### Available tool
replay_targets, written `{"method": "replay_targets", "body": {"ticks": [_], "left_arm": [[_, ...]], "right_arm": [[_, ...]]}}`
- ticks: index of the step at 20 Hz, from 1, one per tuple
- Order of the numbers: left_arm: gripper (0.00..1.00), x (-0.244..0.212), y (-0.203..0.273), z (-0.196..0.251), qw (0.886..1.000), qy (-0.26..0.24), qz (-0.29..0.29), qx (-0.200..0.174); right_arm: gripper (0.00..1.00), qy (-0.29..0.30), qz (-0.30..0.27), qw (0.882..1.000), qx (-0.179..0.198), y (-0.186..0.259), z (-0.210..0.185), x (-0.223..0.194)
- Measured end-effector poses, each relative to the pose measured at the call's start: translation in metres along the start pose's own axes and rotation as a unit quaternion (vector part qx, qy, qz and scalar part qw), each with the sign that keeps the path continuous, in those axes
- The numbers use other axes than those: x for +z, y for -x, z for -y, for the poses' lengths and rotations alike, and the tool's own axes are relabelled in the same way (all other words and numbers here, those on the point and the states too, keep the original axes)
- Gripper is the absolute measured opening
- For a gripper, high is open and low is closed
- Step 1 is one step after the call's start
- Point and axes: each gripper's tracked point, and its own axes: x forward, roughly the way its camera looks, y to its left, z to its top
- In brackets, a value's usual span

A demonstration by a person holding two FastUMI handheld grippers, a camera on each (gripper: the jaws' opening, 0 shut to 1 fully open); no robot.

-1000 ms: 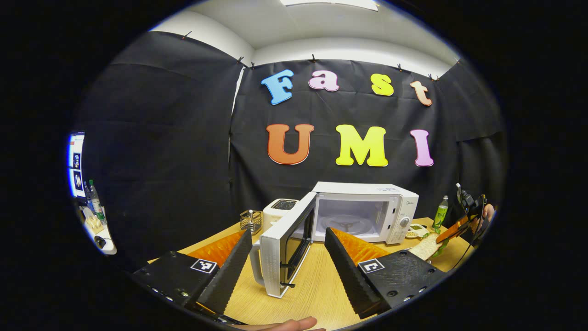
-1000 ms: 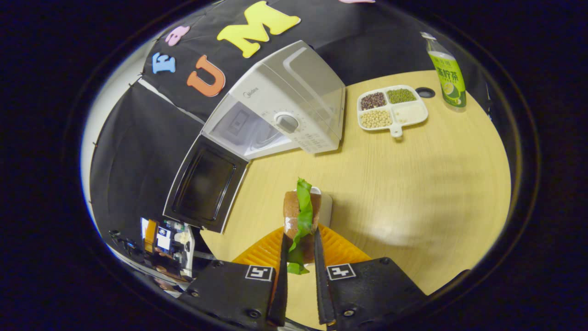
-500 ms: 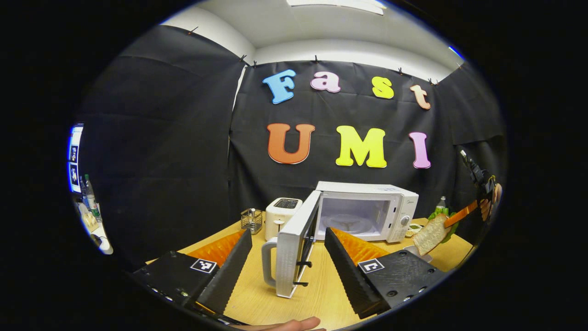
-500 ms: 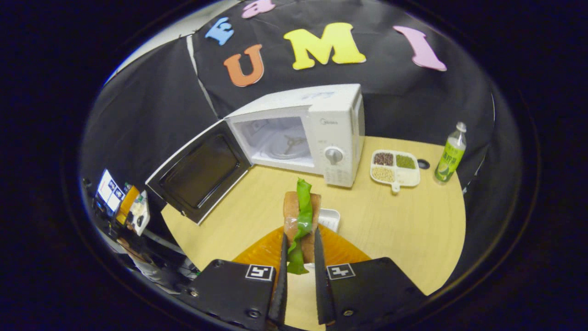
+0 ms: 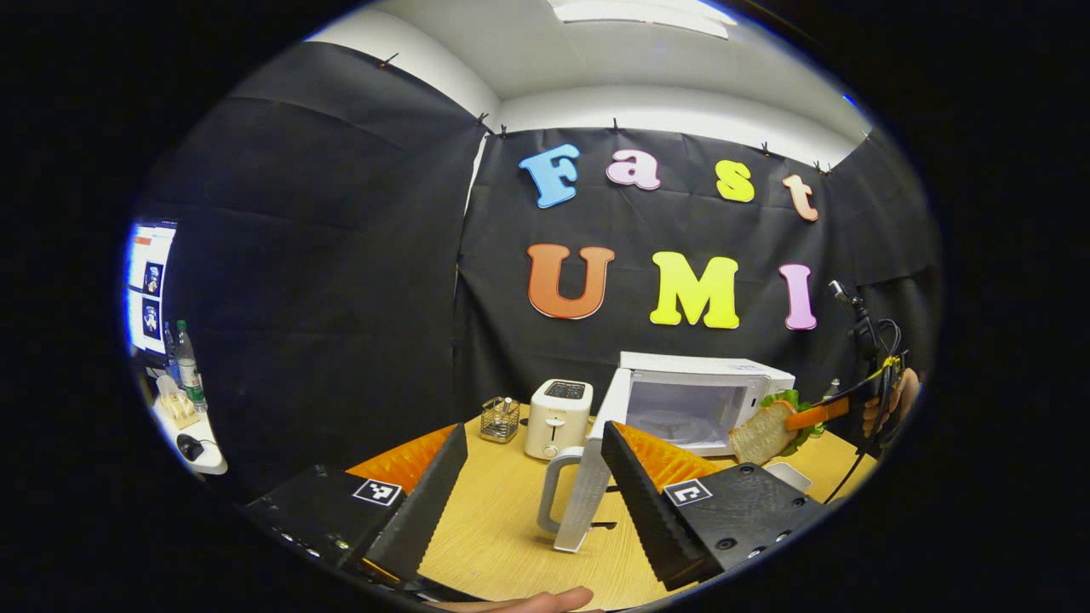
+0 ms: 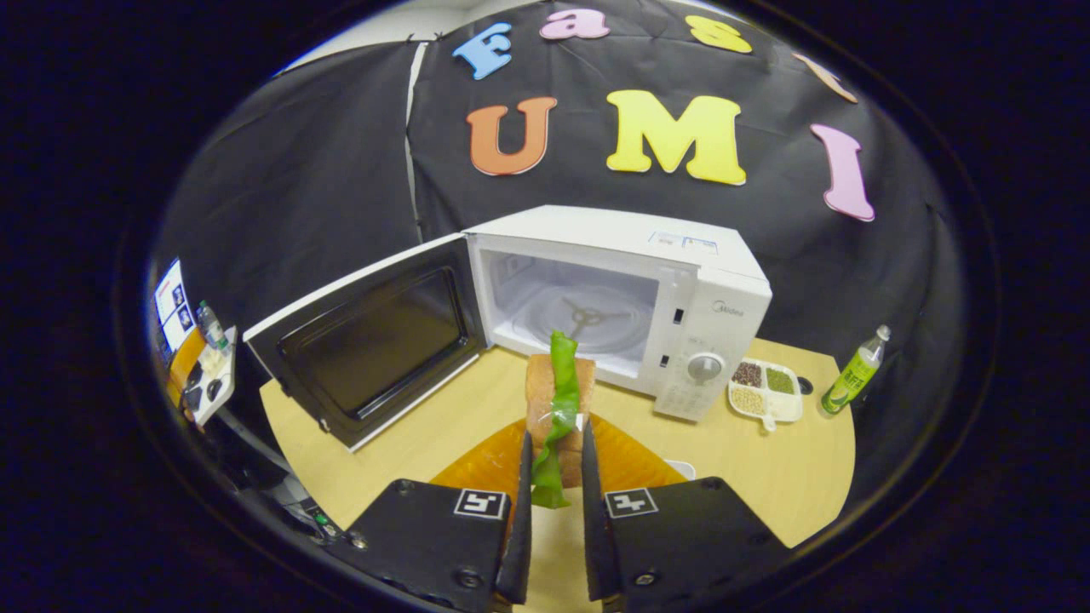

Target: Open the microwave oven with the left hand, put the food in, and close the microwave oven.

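Observation:
The white microwave (image 6: 707,281) stands on the wooden table (image 6: 426,434), its door (image 6: 375,340) swung wide to the left and its cavity (image 6: 588,315) holding nothing. My right gripper (image 6: 553,477) is shut on a sandwich (image 6: 558,400) of brown bread with a green leaf, held upright in front of the cavity. In the left gripper view the door (image 5: 588,485) shows edge-on with its handle (image 5: 549,498), and my left gripper (image 5: 532,477) stands open just short of it. The sandwich (image 5: 762,430) hangs by the microwave (image 5: 707,400) front, held by the other gripper (image 5: 822,413).
A white toaster (image 5: 558,417) and a wire basket (image 5: 500,419) stand left of the microwave. A divided dish of beans (image 6: 765,392) and a green bottle (image 6: 856,375) sit to its right. A small white dish (image 5: 788,475) lies on the table. A side desk with a screen (image 5: 149,285) is far left.
The right gripper has lifted the sandwich off the table and carried it up to the microwave's front. The left gripper has shifted left, so the door now shows edge-on, farther right.

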Motion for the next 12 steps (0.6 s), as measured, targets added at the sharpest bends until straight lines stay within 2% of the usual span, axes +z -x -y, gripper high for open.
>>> {"method": "replay_targets", "body": {"ticks": [3, 7, 12], "left_arm": [[0.95, 0.005, 0.002, -0.008, 1.000, 0.008, 0.004, -0.001], [0.95, 0.008, 0.004, -0.004, 1.000, -0.003, 0.004, -0.013], [0.95, 0.009, 0.004, 0.012, 0.999, -0.026, 0.008, -0.040]], "right_arm": [[0.29, -0.015, 0.041, 0.998, -0.033, -0.031, -0.015, 0.018], [0.29, -0.041, 0.077, 0.996, -0.033, -0.075, -0.045, 0.033], [0.29, -0.051, 0.152, 0.983, -0.085, -0.121, -0.043, 0.057]]}}
